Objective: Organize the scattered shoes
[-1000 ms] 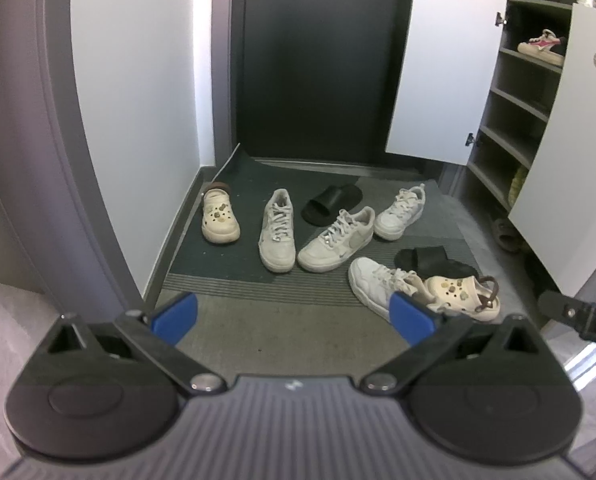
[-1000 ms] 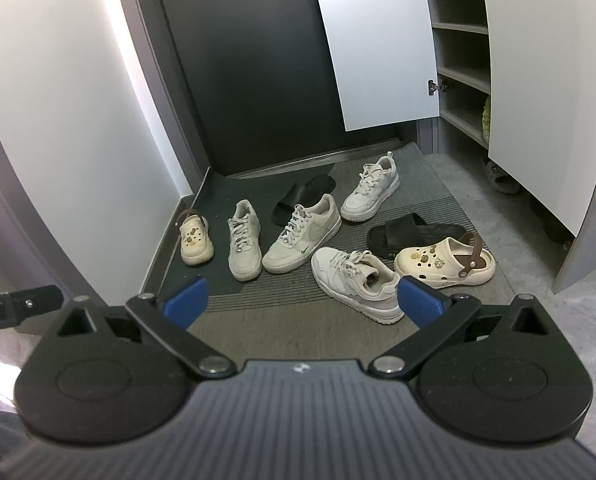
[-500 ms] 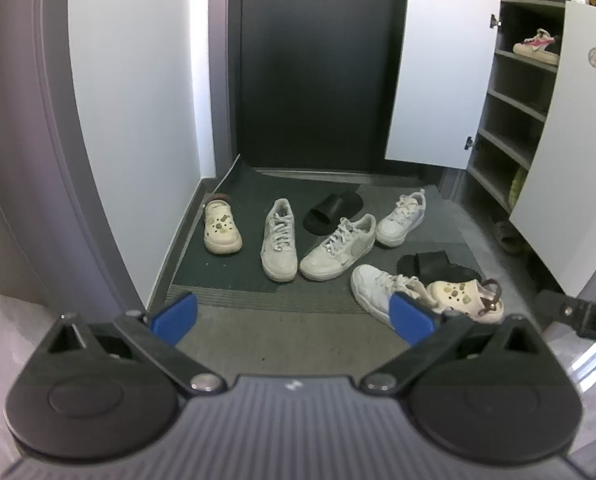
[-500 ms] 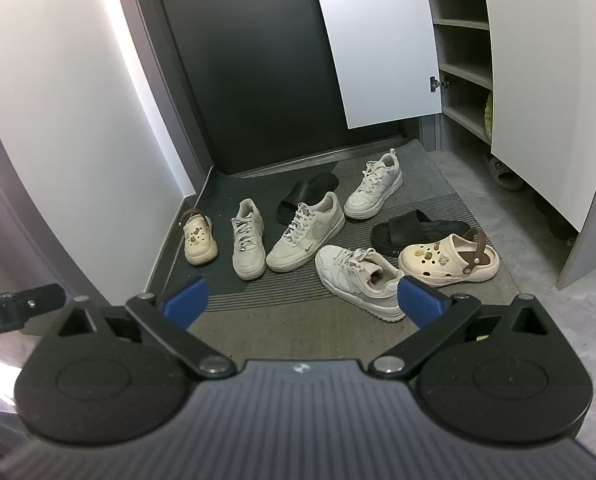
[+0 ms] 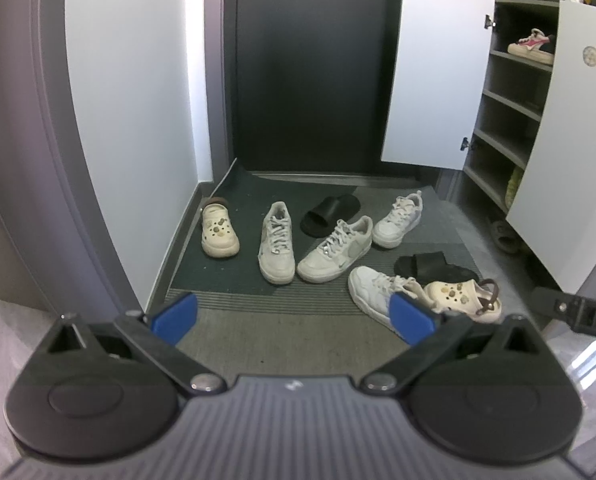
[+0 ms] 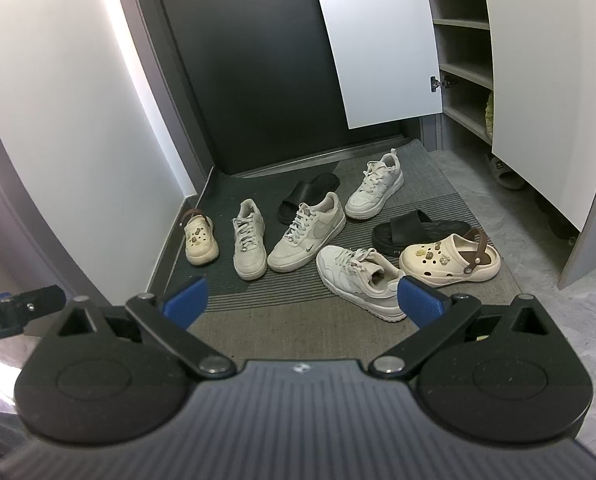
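Both the left gripper [image 5: 294, 314] and right gripper [image 6: 303, 295] are held wide apart and empty, because the shoes [image 6: 290, 238] beside the open cabinet [image 6: 462, 60] are not yet reached.

Eight scattered shoes [image 6: 309, 233] lie on the mat [image 6: 282, 320] beyond spread blue fingers [image 6: 420, 300].

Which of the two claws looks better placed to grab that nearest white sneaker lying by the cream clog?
Probably the right claw: it is open, and the white lace-up sneaker lies just ahead, beside its right finger. From the open left claw the same sneaker sits off to the right, partly behind its finger.
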Demonstrator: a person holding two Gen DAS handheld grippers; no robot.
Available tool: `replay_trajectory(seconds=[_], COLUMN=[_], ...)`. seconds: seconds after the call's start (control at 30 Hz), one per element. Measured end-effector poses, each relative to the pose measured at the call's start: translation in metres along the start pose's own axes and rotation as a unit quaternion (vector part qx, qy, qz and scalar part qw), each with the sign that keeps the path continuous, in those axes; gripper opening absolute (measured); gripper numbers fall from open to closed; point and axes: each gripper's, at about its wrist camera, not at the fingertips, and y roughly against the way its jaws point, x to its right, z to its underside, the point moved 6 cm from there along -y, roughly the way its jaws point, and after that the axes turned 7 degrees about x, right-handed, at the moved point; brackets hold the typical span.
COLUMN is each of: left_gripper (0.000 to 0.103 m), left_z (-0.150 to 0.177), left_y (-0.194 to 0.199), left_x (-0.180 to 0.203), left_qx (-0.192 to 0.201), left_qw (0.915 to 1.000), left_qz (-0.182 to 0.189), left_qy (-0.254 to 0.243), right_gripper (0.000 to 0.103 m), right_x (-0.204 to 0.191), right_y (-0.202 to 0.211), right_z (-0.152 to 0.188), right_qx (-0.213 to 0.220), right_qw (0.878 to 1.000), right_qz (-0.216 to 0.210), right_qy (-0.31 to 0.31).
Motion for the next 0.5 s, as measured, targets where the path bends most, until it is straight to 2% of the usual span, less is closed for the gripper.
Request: replay_trajectory(seconds=[0.33,0.5], left_gripper=[0.103,0.103], left_z=[0.002,0.003], left_y=[0.006,0.015], left_x=[0.011,0.021], left_qx=[-0.005,-0.007], left_qw=[0.9999,0.9992], left_qz=[0.007,0.039], left_qy=[-0.009,-0.004], right_gripper=[0.103,0.103], right_x=[0.006,0.012], right_y=[0.000,-0.002], right_z=[-0.002,-0.004], right_qx=[0.000,-0.001], right_qw=[1.000,0.999], right_qz=[0.009,0.020], right_qy=[-0.014,-0.031])
